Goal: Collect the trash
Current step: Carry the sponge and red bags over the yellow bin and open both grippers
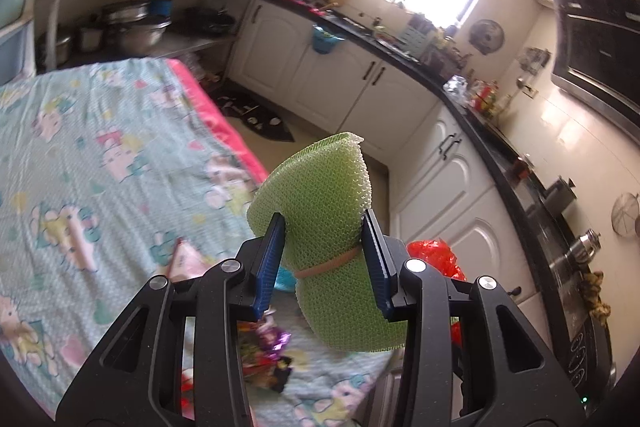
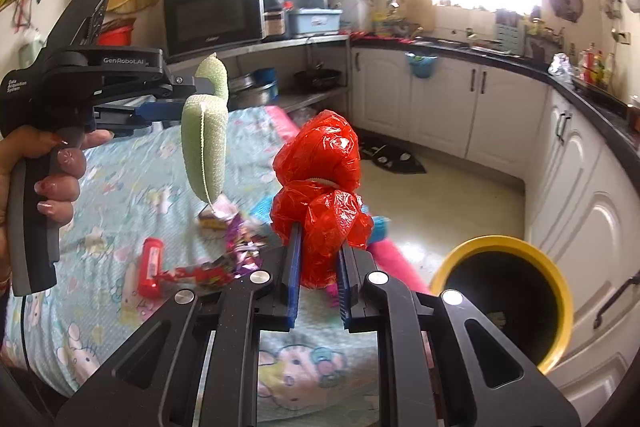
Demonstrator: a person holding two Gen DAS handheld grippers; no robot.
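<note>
A green mesh sponge [image 1: 320,223], folded and bound by a rubber band [image 1: 326,265], is being clamped between the blue pads of the left gripper [image 1: 324,223] and is being held up above the table, whose top is being covered by a patterned cartoon cloth [image 1: 100,163]. In the right wrist view the same sponge [image 2: 204,147] is being seen at the left, hanging from that gripper, with the person's hand [image 2: 52,179] wrapped around its handle. A crumpled red plastic bag [image 2: 322,195] is being pinched between the closed-in pads of the right gripper [image 2: 318,239], raised over the table's near right edge. A yellow-rimmed black bin [image 2: 508,295] is being shown on the floor to the right of the bag, its mouth open. Wrappers [image 2: 240,251] and a red tube [image 2: 151,267] are being left lying on the cloth, near the bag and to its left.
</note>
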